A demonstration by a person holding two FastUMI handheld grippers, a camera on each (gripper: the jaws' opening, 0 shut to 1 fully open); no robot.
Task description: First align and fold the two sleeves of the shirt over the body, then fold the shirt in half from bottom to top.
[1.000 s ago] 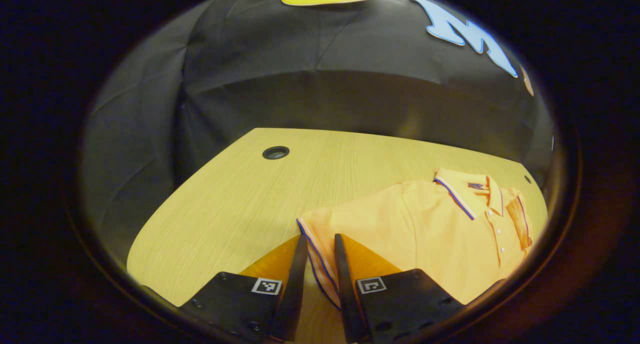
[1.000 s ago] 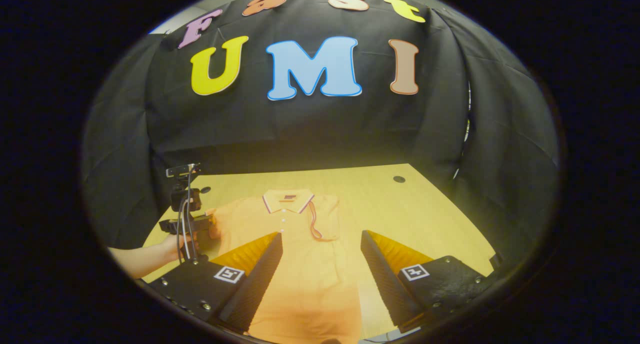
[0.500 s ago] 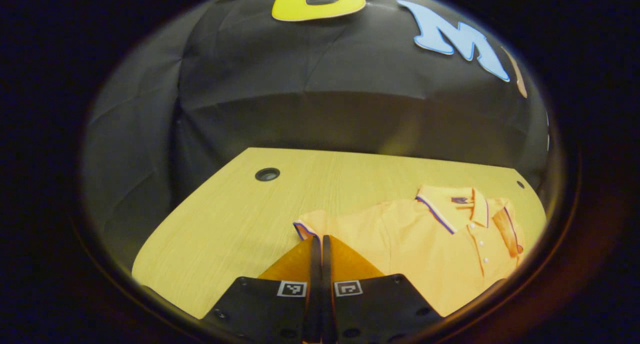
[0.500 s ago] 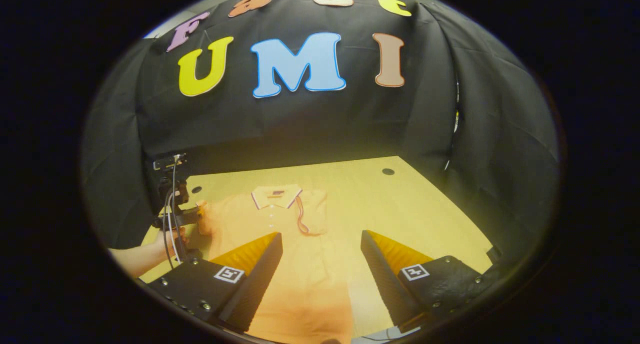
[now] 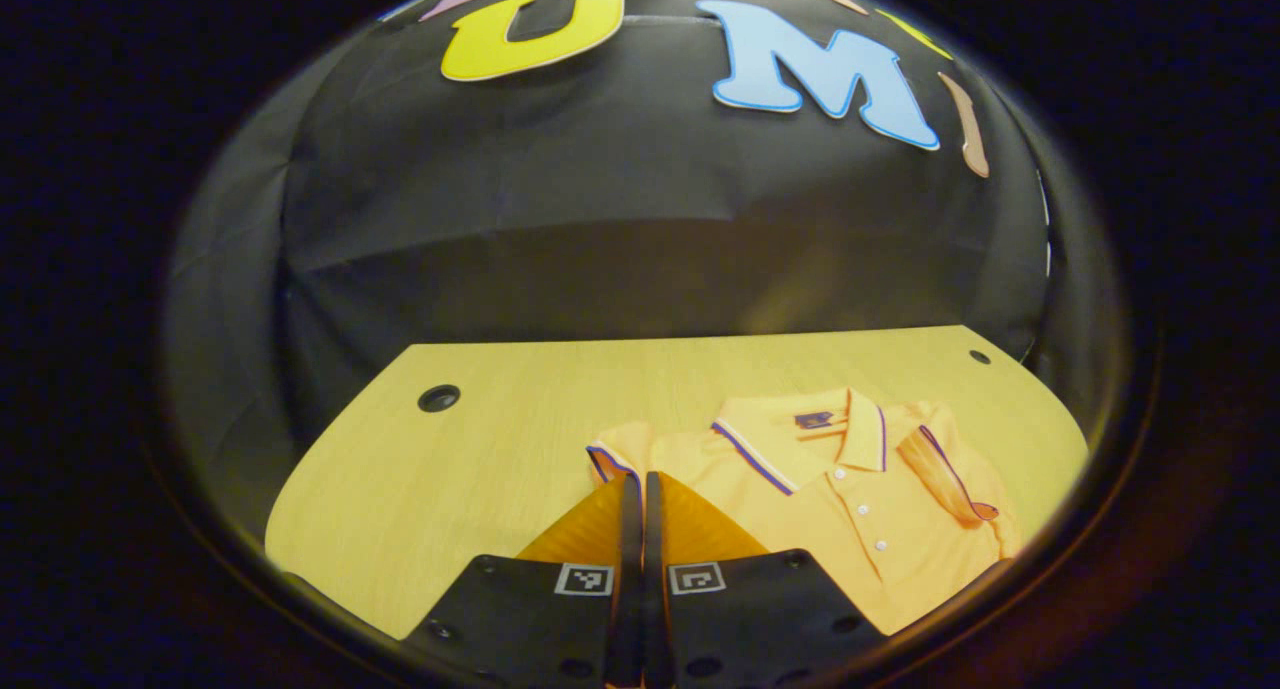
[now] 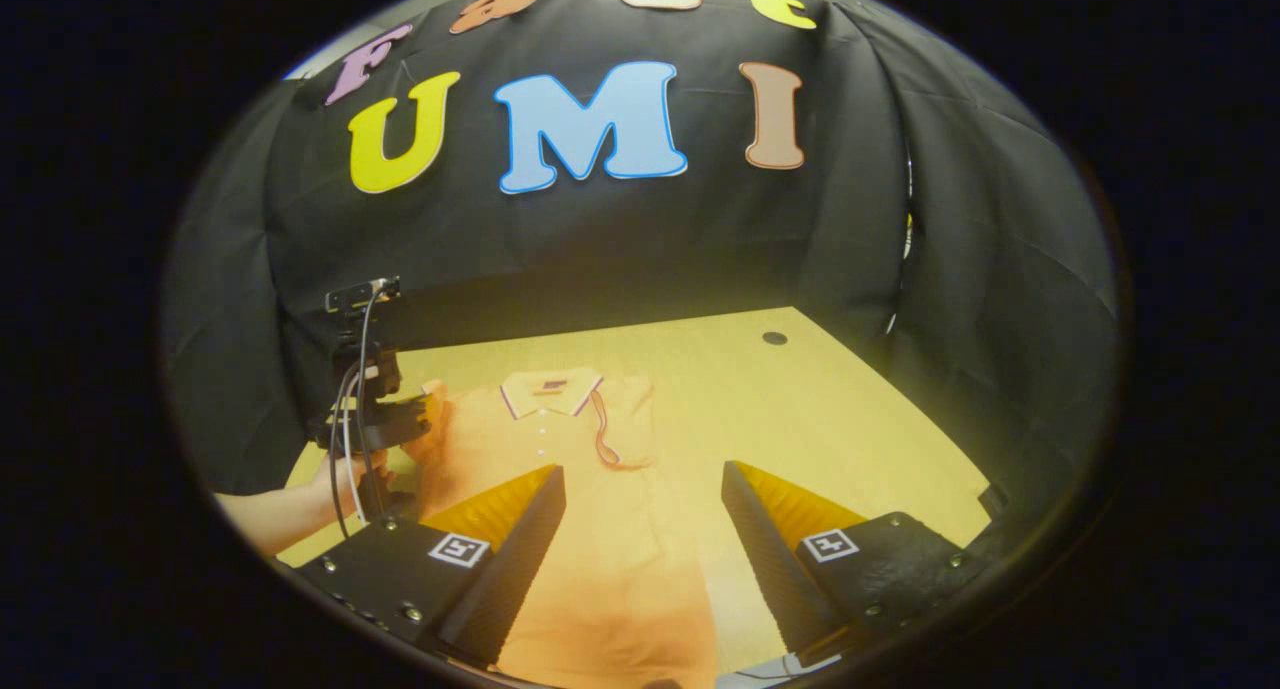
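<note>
left tool (image 5: 636, 489) pinched on shirt (image 5: 850, 499) sleeve (image 5: 612, 461), right tool (image 6: 640, 489) agape

A recording booth, not a home; black cloth (image 6: 620, 259) hangs as a wall behind and to both sides of a pale wood-grain desk (image 6: 800, 409); round cable holes (image 5: 439, 398) pierce the desk near its far corners; a cabled hand-held gripper rig (image 6: 365, 409) stands at the desk's left edge.
</note>
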